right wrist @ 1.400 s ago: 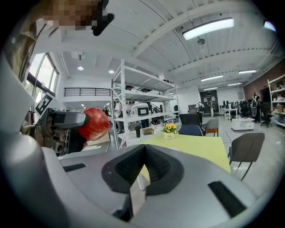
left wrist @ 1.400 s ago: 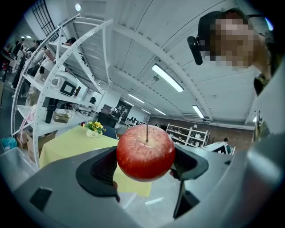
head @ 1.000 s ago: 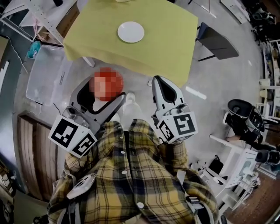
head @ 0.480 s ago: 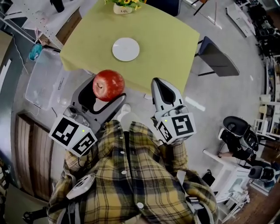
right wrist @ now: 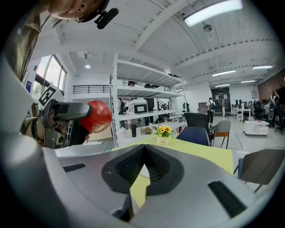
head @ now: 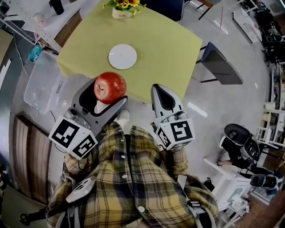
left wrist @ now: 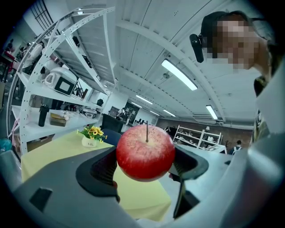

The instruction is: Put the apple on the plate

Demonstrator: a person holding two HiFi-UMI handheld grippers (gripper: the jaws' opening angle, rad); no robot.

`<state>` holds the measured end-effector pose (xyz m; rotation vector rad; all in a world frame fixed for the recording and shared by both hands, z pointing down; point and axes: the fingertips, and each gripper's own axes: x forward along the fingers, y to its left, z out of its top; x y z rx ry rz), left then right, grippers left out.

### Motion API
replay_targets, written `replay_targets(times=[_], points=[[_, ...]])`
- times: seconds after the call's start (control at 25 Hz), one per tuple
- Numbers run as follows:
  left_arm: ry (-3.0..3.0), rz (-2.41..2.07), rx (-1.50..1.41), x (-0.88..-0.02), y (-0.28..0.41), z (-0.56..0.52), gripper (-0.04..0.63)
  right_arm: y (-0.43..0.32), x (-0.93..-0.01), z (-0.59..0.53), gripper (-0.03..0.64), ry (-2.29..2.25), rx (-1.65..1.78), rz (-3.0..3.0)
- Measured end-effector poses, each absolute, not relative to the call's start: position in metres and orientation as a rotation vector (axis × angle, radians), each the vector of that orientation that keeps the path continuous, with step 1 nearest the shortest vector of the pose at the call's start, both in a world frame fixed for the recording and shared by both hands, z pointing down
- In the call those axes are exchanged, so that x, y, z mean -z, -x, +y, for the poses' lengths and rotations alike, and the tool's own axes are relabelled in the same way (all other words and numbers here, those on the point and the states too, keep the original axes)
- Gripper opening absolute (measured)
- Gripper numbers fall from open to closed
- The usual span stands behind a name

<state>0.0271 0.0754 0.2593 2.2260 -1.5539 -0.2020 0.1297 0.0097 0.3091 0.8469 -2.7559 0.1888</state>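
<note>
I see yellow-covered table (head: 167, 44). White plate (head: 122, 56) lies on it, toward my near-left side. Flower pot (head: 121, 10) stands at far edge.

I count one apple (head: 109, 87), one plate (head: 122, 56), one flowerpot (head: 121, 10), one table (head: 167, 46), two chairs (grey chair (head: 221, 67), blue chair (head: 165, 7)) and two grippers (left gripper (head: 110, 90), right gripper (head: 161, 89)).

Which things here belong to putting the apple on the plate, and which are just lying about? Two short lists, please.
Job in hand: apple, gripped by the left gripper; white plate; yellow table under it.

Lying about: flower pot; grey chair; clear plastic bin; right gripper, shut and empty.
</note>
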Motion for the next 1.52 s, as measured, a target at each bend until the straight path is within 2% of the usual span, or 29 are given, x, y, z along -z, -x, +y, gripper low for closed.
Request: replay_targets(times=[0.36, 0.96, 1.52], points=[[-2.268, -1.46, 0.161, -0.272, -0.001, 0.024, 0.402, -0.095, -0.32, -0.03, -0.005, -0.888, -0.221, -2.72], [-2.362, -1.182, 0.063, -0.285, 0.103, -0.096, 0.402, -0.002, -0.334, -0.13, -0.005, -1.162, -0.284, -2.556], [-2.432, -0.929, -0.069, -0.314, 0.1, -0.135, 0.402, -0.008, -0.348, -0.154, -0.005, -1.391, -0.359, -2.389]])
